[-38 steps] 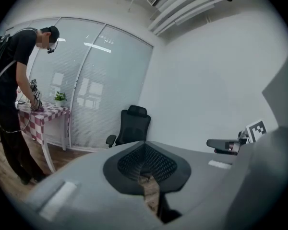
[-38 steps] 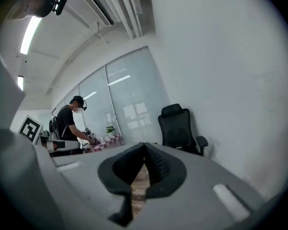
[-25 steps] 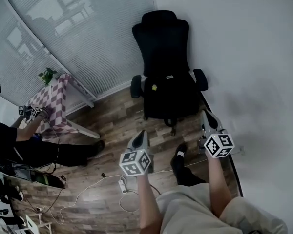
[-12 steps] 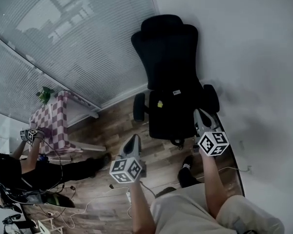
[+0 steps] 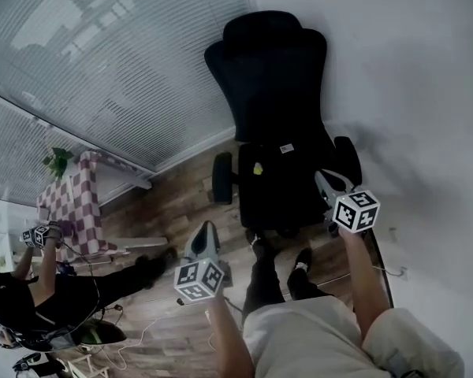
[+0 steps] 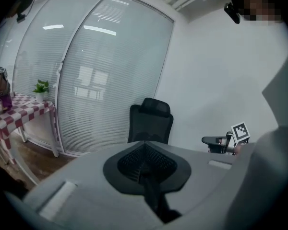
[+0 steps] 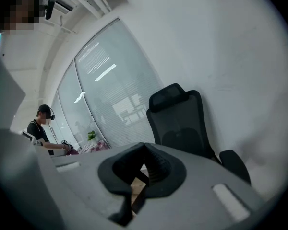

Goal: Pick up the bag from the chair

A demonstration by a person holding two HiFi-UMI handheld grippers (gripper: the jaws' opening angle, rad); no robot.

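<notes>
Closer to the chair (image 5: 272, 77) than a second ago: left gripper (image 5: 205, 231) and right gripper (image 5: 325, 181), both jaws together, empty. Bag (image 5: 288, 181) on chair seat, untouched; grab pending.

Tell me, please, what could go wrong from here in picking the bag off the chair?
The black bag barely stands out from the black chair, so a grasp might miss it.
Both the left gripper and right gripper are shut and must open first.
The right gripper is near an armrest and could bump it.
</notes>
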